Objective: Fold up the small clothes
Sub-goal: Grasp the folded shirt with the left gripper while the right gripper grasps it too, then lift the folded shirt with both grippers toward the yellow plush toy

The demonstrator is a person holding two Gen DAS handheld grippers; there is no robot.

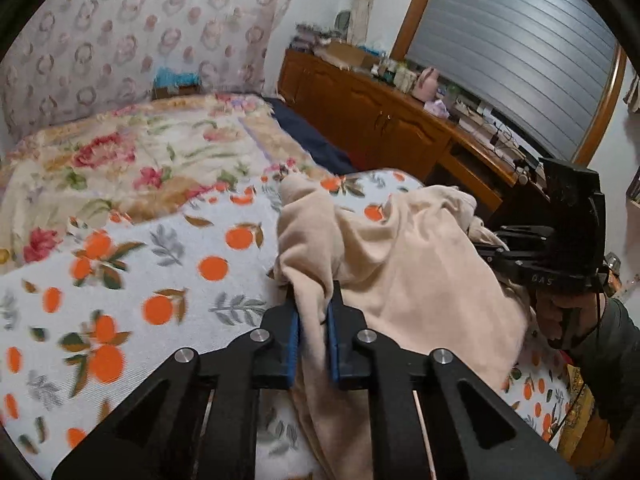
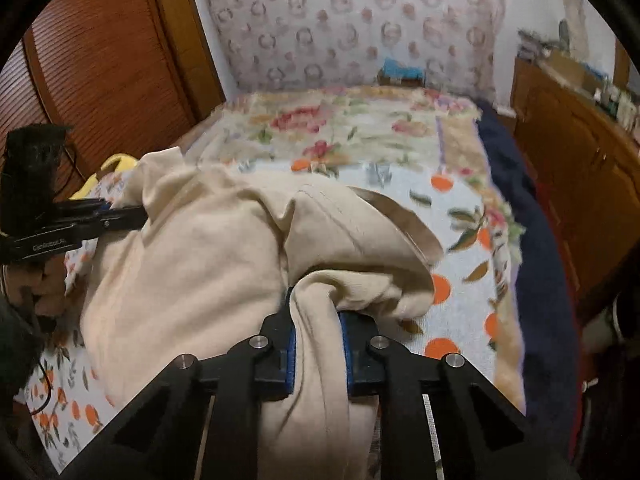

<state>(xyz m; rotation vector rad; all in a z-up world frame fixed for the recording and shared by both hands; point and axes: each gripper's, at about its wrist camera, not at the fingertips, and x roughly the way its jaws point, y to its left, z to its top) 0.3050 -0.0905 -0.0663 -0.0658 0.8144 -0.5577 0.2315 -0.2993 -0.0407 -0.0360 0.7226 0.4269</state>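
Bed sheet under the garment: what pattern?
White bed sheet with oranges and leaves; clearest in the left wrist view.

A bed [image 1: 120, 264] fills the room, spread with an orange-print sheet and a floral blanket [image 1: 132, 160] further back. Patterned wallpaper [image 2: 352, 20] covers the wall behind. A wooden sideboard [image 1: 360, 120] runs under a shuttered window [image 1: 516, 52], opposite louvred wooden doors [image 2: 104, 72].

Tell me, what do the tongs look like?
Both tongs are black, with blue pads and round silver bolts. The right one carries a boxy black top and thin black cables. White lettering marks the left one. The sleeve is dark.
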